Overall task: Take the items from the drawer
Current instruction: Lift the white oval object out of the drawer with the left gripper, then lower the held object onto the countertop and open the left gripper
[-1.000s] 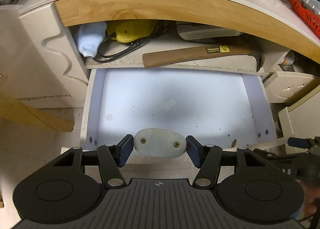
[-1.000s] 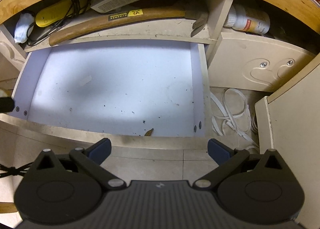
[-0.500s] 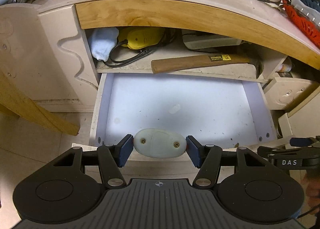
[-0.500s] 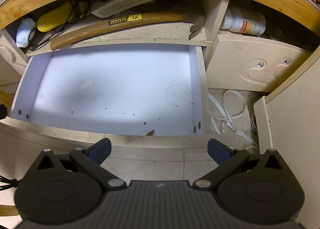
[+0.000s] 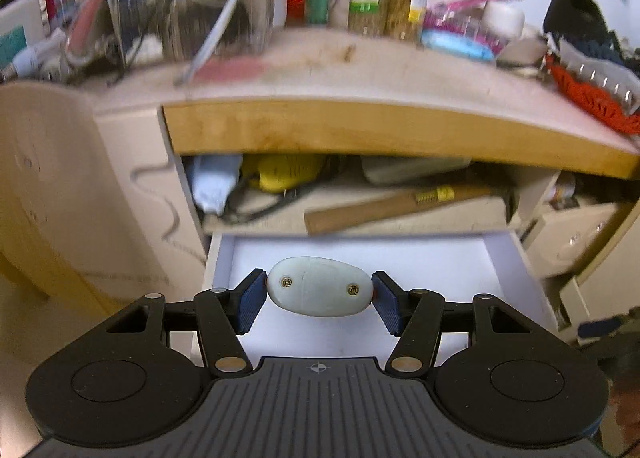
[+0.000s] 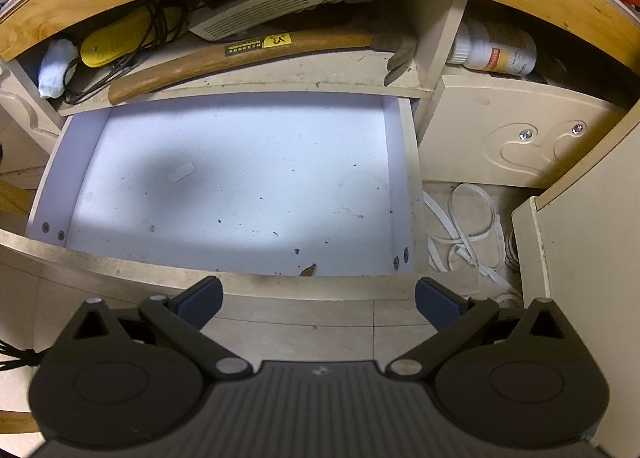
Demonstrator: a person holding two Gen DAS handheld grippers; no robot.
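My left gripper (image 5: 319, 300) is shut on a white oval plastic case (image 5: 319, 291) with two screws, held in the air above the front of the pulled-out white drawer (image 5: 224, 254). In the right wrist view the drawer (image 6: 400, 178) stands open and its floor holds only specks, a small leaf and a pale scrap. My right gripper (image 6: 318, 298) is open and empty, in front of the drawer's front edge over the floor tiles.
The shelf above the drawer holds a wooden-handled hammer (image 6: 240, 54), a yellow device with black cable (image 6: 120, 38), a white cloth (image 6: 56, 66) and a white box (image 6: 260, 6). The desktop (image 5: 360, 70) carries jars and clutter. White cable (image 6: 468, 226) lies on the floor right.
My left gripper has risen and tilted up with the oval case, so the desktop now fills its view. My right gripper has barely moved and stays open.
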